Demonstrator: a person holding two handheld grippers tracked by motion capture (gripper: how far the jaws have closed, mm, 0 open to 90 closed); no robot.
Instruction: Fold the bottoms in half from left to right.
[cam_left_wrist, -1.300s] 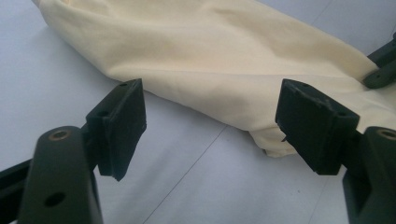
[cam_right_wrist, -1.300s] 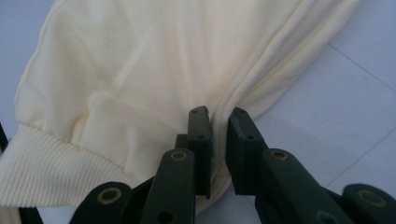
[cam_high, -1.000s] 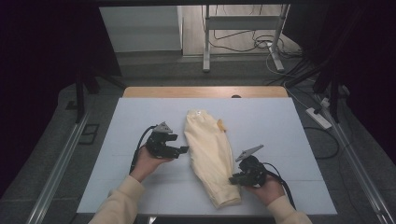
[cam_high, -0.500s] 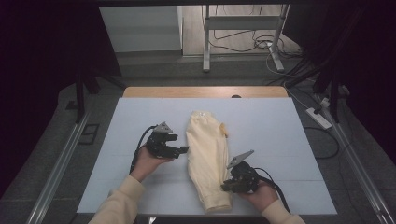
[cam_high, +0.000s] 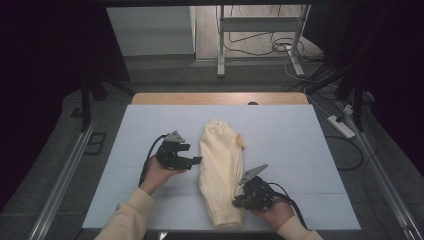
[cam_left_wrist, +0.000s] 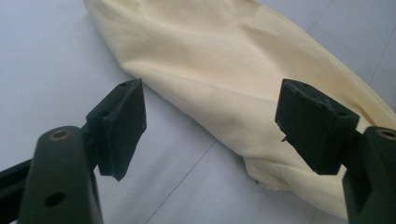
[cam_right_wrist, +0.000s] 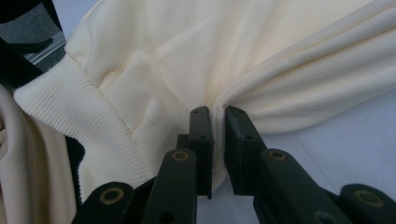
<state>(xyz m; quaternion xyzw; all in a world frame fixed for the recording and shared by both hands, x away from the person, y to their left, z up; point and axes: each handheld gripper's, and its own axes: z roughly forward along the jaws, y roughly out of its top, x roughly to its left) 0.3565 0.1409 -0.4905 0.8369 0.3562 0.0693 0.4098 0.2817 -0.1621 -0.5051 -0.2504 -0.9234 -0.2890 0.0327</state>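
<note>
The jaws of the right gripper are clenched on a fold of the cream garment, with cloth pinched between the pads; those of the left gripper are spread wide with nothing between them, the garment's edge lying just beyond. The garment is laid lengthwise at the middle of the white table, bunched into a long shape. The right gripper is held at its near end, the left gripper just beside its left edge.
</note>
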